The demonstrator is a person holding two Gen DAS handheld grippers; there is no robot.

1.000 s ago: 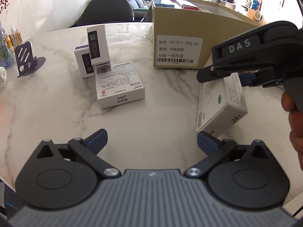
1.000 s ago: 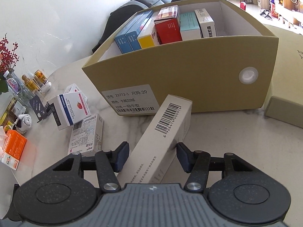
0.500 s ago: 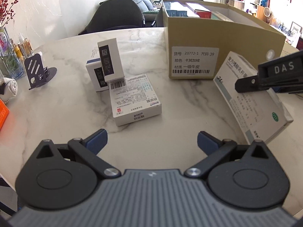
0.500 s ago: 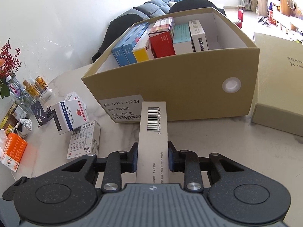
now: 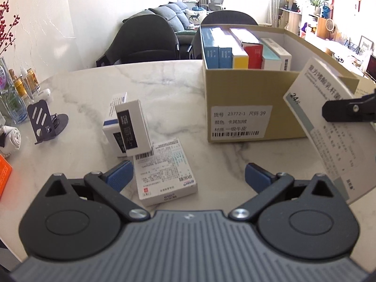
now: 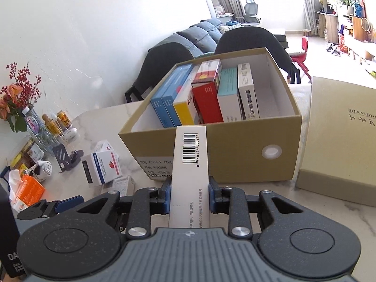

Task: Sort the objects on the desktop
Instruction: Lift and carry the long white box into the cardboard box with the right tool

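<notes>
My right gripper (image 6: 189,198) is shut on a long white medicine box (image 6: 189,164) with a barcode, held in the air in front of the tan cardboard box (image 6: 235,152), which holds several upright medicine boxes (image 6: 206,98). In the left wrist view the held white box (image 5: 329,127) hangs at the right, level with the cardboard box (image 5: 246,89). My left gripper (image 5: 188,178) is open and empty above a flat white medicine box (image 5: 164,169) on the marble table (image 5: 82,89). Two small white boxes (image 5: 127,127) stand behind it.
A tan box lid (image 6: 340,141) lies right of the cardboard box. A dark phone stand (image 5: 44,122), a rolled cloth (image 5: 11,138), bottles and a vase (image 6: 30,122) sit at the table's left edge. An orange tissue pack (image 6: 25,190) lies near the left. Chairs (image 5: 145,42) stand beyond the table.
My right gripper closed on the white box, turned it straight and raised it off the table toward the cardboard box. My left gripper rose and shifted, staying open.
</notes>
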